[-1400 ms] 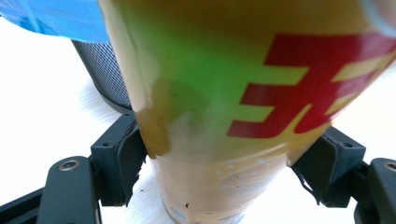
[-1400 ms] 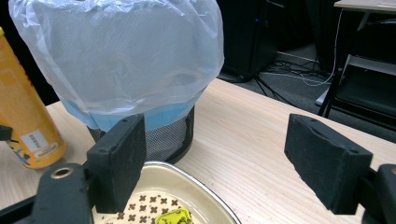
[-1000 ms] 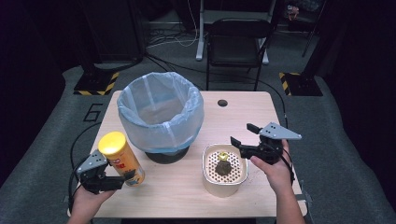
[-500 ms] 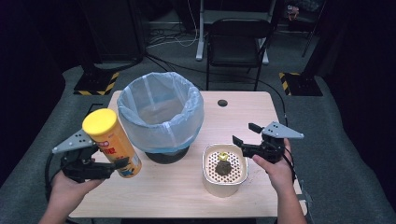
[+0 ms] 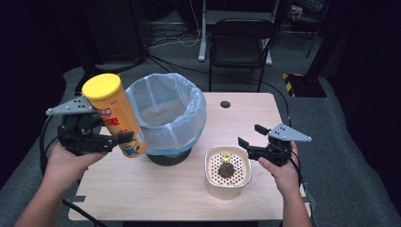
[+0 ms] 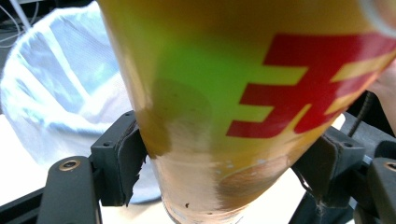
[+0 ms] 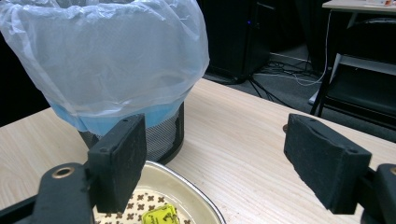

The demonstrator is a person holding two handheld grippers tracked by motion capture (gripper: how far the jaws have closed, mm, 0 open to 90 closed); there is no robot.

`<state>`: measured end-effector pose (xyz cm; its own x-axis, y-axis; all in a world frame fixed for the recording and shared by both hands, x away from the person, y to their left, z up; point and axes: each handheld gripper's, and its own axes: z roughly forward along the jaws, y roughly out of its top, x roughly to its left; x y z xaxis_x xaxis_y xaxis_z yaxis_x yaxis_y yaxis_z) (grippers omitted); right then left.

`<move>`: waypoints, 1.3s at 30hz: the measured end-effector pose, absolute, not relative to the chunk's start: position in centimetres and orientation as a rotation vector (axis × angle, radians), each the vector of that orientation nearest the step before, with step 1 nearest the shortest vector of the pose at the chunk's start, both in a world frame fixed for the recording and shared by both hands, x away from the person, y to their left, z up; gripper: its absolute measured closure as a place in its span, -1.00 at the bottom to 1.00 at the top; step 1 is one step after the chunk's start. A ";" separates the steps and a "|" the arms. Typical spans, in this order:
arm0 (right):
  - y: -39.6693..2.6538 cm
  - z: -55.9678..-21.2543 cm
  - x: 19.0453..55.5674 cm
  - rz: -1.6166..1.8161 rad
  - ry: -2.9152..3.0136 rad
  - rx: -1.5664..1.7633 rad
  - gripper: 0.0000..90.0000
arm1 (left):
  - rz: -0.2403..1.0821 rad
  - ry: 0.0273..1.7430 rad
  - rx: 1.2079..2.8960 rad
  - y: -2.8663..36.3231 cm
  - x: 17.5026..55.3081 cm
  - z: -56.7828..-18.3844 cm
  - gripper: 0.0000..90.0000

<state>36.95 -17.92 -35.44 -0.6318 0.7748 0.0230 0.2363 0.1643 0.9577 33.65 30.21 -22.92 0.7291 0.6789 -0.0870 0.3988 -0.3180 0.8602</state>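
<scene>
A yellow chip can with a yellow lid and red print hangs tilted in the air left of the bin, its top leaning left. My left gripper is shut on its lower part; in the left gripper view both pads press the can from either side. A wire bin lined with a pale blue bag stands at the table's middle. My right gripper stands open, nothing between its jaws, just right of a cream bowl. The bowl holds a dark lump and a small yellow piece.
The light wooden table has a small round hole at its back. A black chair and cables stand on the floor behind the table. The bin rises just beyond the right gripper's jaws.
My left gripper has lifted the chip can off the table, up beside the bin's rim and a little leftward. The right gripper and bowl have stayed put.
</scene>
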 end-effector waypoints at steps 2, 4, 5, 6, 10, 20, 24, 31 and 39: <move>-17.8 -35.4 36.9 1.483 1.973 0.949 -0.53 | 0.350 0.816 1.952 29.9 34.0 -22.2 -0.46; -17.6 -35.5 36.9 1.476 1.979 0.943 -0.53 | 0.363 0.808 1.963 29.6 34.3 -21.4 -0.46; -17.5 -35.5 36.9 1.479 1.977 0.953 -0.53 | 0.369 0.810 1.964 29.4 34.4 -21.0 -0.46; -17.5 -35.6 37.0 1.481 1.981 0.957 -0.53 | 0.368 0.812 1.967 29.4 34.7 -20.7 -0.46; -17.3 -35.8 37.0 1.479 1.990 0.960 -0.53 | 0.365 0.818 1.961 29.0 35.8 -20.0 -0.46; -17.3 -35.9 37.2 1.475 1.990 0.950 -0.53 | 0.371 0.854 1.909 28.2 40.2 -19.9 -0.46; -17.4 -36.0 37.3 1.472 1.993 0.955 -0.53 | 0.418 0.868 1.915 27.4 42.1 -20.8 -0.47; -17.4 -36.2 37.5 1.466 1.997 0.959 -0.53 | 0.403 0.909 1.938 26.4 44.6 -22.8 -0.47; -17.2 -36.4 37.6 1.461 2.005 0.954 -0.53 | 0.395 0.965 1.984 25.5 46.5 -25.0 -0.47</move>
<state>37.56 -17.23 -36.37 -0.6425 0.7660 0.0215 0.2551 0.1873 0.9486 46.49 25.50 -24.95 0.6491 0.7560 -0.0848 0.4801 -0.3206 0.8165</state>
